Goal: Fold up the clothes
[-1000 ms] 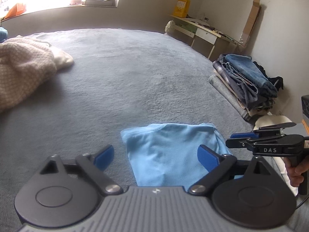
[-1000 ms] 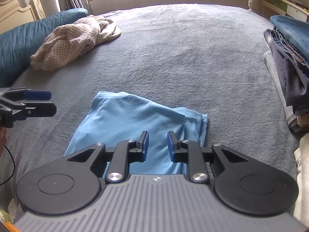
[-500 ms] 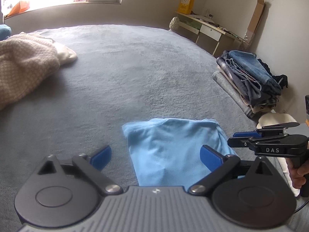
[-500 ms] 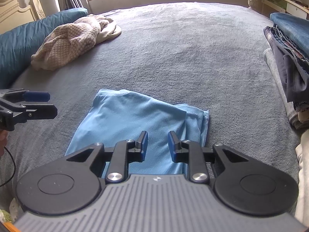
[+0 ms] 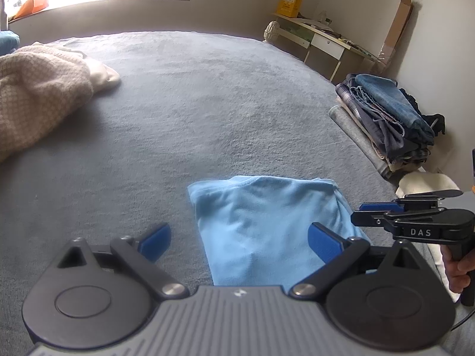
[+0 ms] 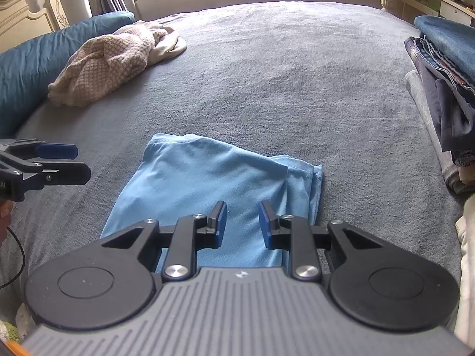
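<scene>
One light-blue shirt [image 6: 207, 178], folded, smooth, flat on bed [image 6: 297, 74]

grey bed [image 5: 225, 112], desk [image 5: 323, 40], teal pillow [image 6: 32, 68]

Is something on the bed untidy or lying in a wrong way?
Yes. A beige knit lies crumpled by the pillow, unfolded. The blue shirt is folded, but its right layers stick out unevenly.

shirt [image 6: 207, 178]: smooth cloth | bedcover [image 6: 297, 74]: nappy, matt | sweater [image 6: 101, 65]: knit
</scene>
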Motion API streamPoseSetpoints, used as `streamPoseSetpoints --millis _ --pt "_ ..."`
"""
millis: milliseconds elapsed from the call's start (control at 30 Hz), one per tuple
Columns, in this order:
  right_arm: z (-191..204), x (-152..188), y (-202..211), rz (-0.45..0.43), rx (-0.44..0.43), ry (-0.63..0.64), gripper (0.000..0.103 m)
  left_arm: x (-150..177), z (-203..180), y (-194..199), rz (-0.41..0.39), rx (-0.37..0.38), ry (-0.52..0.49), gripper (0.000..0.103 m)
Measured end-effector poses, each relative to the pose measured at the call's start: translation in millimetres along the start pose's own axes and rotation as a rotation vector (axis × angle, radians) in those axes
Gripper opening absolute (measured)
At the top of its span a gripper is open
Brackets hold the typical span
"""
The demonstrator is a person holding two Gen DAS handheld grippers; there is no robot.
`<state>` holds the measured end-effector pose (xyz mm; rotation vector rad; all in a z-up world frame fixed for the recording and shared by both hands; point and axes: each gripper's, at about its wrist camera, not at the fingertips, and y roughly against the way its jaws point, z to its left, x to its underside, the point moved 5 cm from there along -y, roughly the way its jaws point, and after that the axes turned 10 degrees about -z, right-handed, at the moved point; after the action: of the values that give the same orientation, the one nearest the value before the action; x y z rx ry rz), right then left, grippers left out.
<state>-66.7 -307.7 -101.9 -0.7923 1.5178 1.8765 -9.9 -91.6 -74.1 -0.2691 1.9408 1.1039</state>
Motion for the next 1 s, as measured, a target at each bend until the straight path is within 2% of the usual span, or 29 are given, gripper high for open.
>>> streamPoseSetpoints --millis 733,1000 --pt "-0.7 2.6 0.4 0.004 -0.002 -0.007 0.024 3.3 -0.5 -1.7 0.021 -0.022 0.002 0.1" --pt "-2.0 3.0 0.3 0.004 -0.001 -0.008 0.024 14.1 0.3 -6.8 0.068 -0.061 -0.017 0.1"
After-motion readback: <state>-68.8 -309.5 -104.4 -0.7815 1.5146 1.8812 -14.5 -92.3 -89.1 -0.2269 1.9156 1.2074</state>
